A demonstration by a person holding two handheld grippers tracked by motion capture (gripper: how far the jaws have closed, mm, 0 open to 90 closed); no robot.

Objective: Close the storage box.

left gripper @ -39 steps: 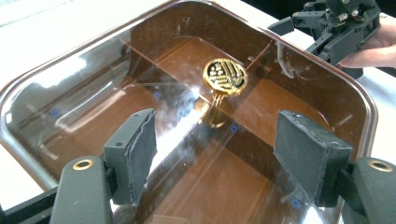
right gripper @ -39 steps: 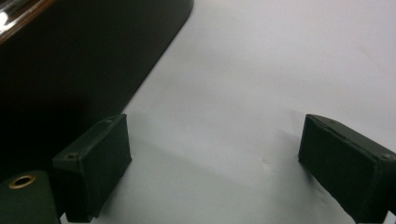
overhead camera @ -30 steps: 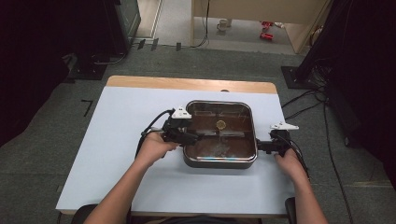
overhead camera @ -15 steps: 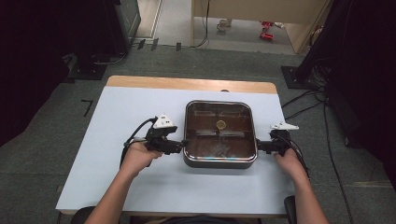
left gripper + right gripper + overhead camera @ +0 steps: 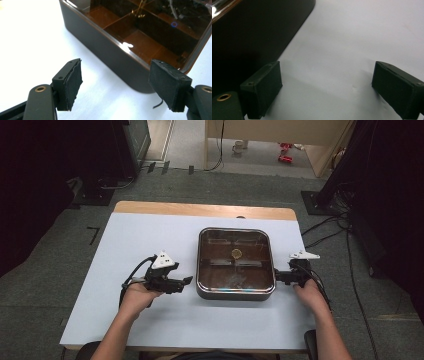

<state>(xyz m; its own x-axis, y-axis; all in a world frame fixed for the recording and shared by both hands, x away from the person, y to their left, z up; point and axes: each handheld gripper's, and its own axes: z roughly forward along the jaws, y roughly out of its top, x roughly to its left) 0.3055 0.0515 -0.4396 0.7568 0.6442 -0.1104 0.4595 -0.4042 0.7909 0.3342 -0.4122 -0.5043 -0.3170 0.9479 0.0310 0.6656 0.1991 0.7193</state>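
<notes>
We see the left gripper low on the white table, jaws spread wide with nothing between the pads; they have just been opening a touch further. It sits just off the 9 o'clock wall of the dark square box, close but not touching. In the left gripper view the box's rounded near corner lies ahead at about 1 o'clock, bare table between jaws and wall.

The right gripper sits at the box's 3 o'clock side, nearer to it than the left one. In the right gripper view its jaws are also wide and empty, the left pad just beside the dark box wall, the other over bare table. Whether that pad touches the wall we cannot tell.

The box is roughly square, no clear long axis, centred right of the table's middle. A clear shiny lid or pane seems to cover it. Inside we see brown dividers making compartments, apparently holding nothing, and a small gold round piece near the centre, toward 12 o'clock. Our guess: any two-sided hold needs the left gripper to go in toward 3 o'clock.
</notes>
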